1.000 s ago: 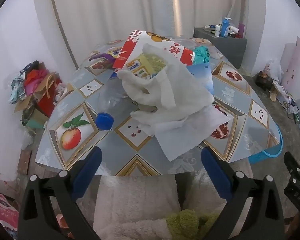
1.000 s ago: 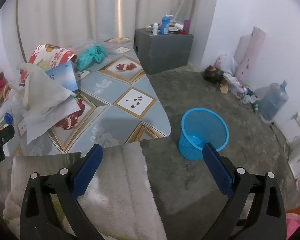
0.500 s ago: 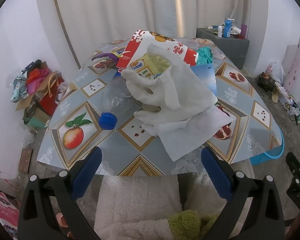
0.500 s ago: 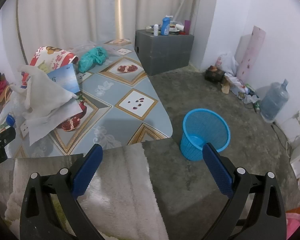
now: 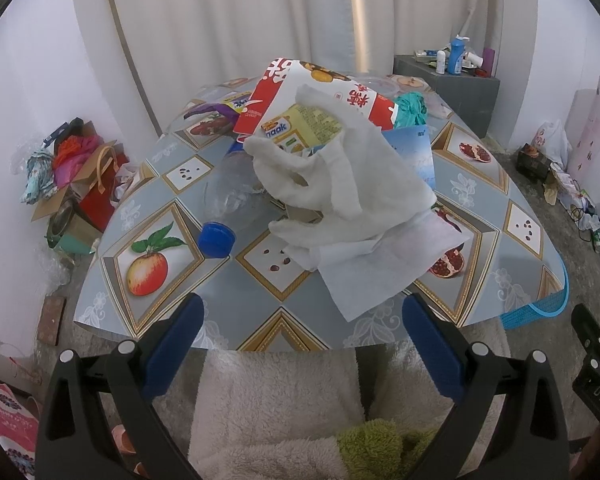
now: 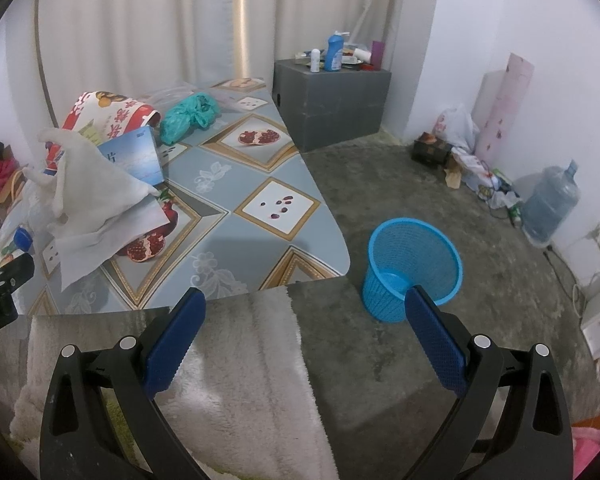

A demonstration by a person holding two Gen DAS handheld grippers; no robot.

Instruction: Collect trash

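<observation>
A heap of trash lies on the fruit-patterned table [image 5: 172, 312]: crumpled white tissue paper [image 5: 356, 196], a yellow snack box [image 5: 300, 128], a red-and-white printed bag [image 5: 320, 84], a clear plastic bottle [image 5: 236, 196] with a blue cap [image 5: 217, 239], a blue card [image 5: 412, 152] and a teal plastic bag [image 6: 188, 114]. My left gripper [image 5: 300, 312] is open, held before the table's near edge with nothing between its fingers. My right gripper [image 6: 302, 306] is open too, off the table's near right corner. A blue mesh bin [image 6: 412, 264] stands on the floor just beyond its right finger.
A person's fluffy white garment [image 5: 276, 408] fills the bottom of both views. A grey cabinet [image 6: 332, 100] with bottles stands behind the table. Boxes and bags [image 5: 68, 176] are piled on the floor at left. A water jug [image 6: 552, 204] and clutter sit by the right wall.
Both grippers have drawn back slightly from the table, so more of its near edge shows. Nothing on the table has moved.
</observation>
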